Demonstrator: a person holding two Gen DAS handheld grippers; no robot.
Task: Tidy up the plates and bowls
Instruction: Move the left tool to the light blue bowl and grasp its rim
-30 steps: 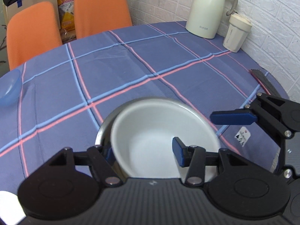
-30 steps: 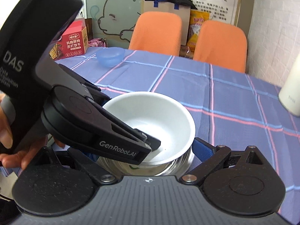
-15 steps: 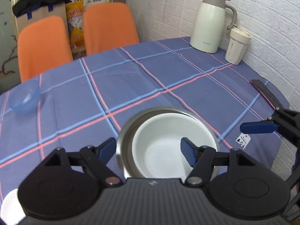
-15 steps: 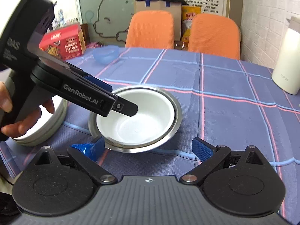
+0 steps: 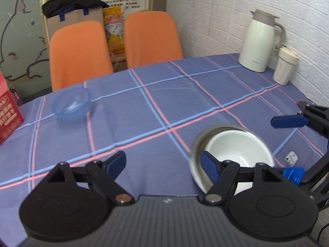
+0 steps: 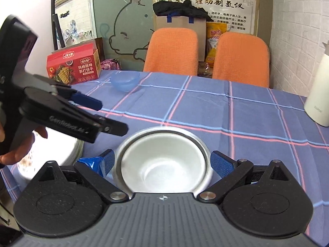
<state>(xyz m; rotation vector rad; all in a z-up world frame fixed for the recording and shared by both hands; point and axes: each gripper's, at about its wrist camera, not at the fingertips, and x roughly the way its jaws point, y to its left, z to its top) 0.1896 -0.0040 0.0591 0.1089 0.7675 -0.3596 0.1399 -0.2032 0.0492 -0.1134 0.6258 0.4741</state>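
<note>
A white bowl (image 6: pixel 162 162) sits nested inside a steel bowl (image 6: pixel 200 142) on the blue checked tablecloth; both show in the left wrist view, the white bowl (image 5: pixel 236 150) inside the steel one (image 5: pixel 197 144). My right gripper (image 6: pixel 161 161) is open, its fingers on either side of the stacked bowls. My left gripper (image 5: pixel 162 164) is open and empty, held above the cloth to the left of the bowls; it also shows in the right wrist view (image 6: pixel 96 115). A clear blue bowl (image 5: pixel 71 105) stands far left. A stack of white plates (image 6: pixel 67 152) lies at the left edge.
A red cracker box (image 6: pixel 74 65) stands at the table's far left. A cream thermos jug (image 5: pixel 261 41) and a lidded cup (image 5: pixel 285 65) stand by the brick wall at the right. Two orange chairs (image 5: pixel 115 47) are behind the table.
My left gripper let go of the white bowl, rose and swung left away from it. The white bowl now rests in the steel bowl. My right gripper moved up to straddle the bowls.
</note>
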